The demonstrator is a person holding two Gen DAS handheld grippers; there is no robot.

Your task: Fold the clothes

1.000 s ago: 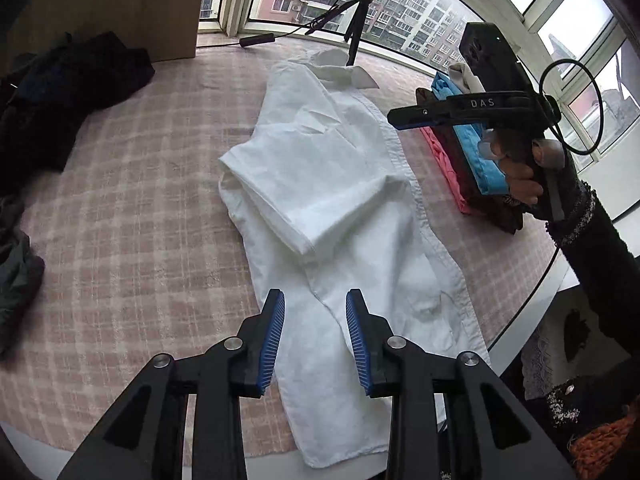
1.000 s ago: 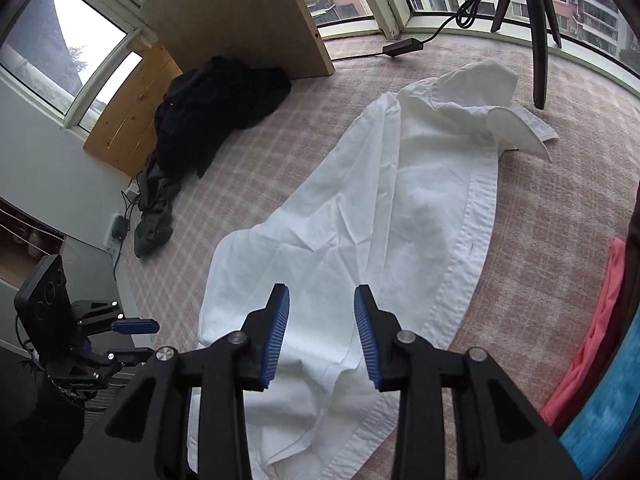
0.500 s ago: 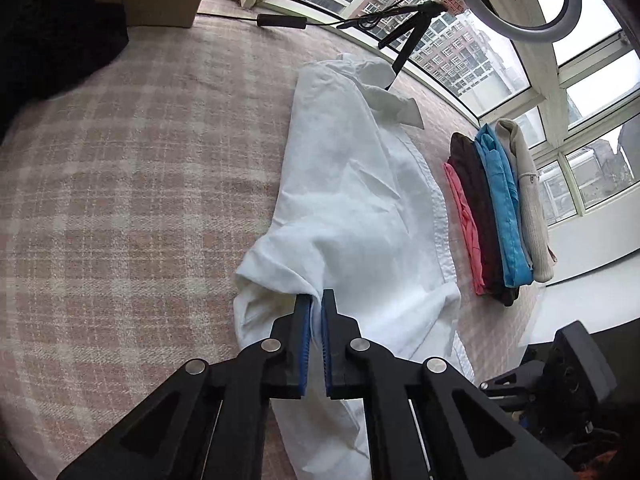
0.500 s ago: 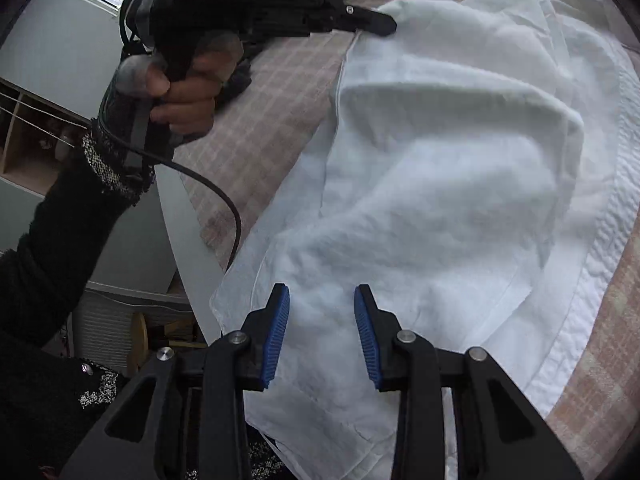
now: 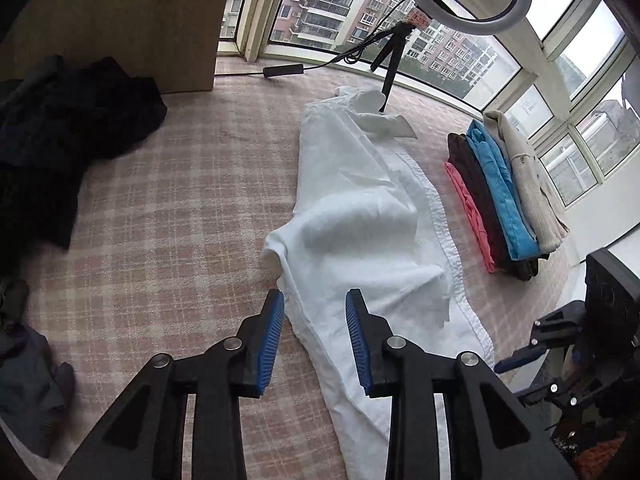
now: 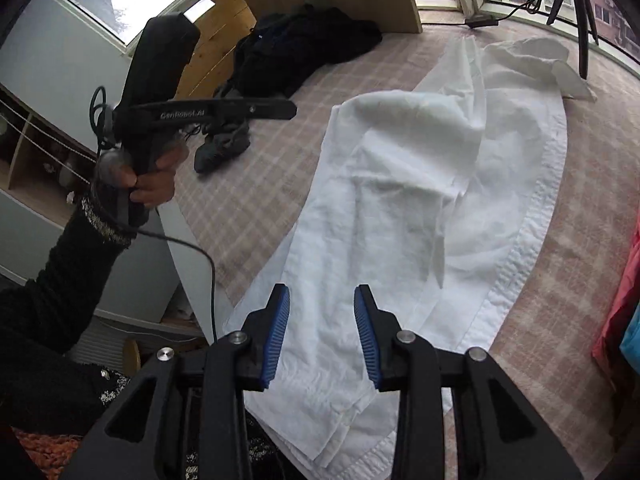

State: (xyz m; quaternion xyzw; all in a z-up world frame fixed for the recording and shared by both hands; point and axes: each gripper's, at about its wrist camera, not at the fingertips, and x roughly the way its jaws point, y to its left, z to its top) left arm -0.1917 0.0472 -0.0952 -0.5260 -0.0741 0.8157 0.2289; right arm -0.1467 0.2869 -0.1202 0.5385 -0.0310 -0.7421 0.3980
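Two grippers, both mine, jaws parted and empty: left gripper (image 5: 315, 320), its jaws just reopened, and right gripper (image 6: 321, 320) hover above the white shirt (image 5: 360, 216), lying lengthwise on the checked tablecloth (image 5: 180, 200), sleeve folded inward to narrow it.

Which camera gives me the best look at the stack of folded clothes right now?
The left wrist view. The stack of folded clothes shows whole there: pink, dark brown, blue and beige layers lying right of the white shirt. The right wrist view catches only a pink and blue sliver at its right edge.
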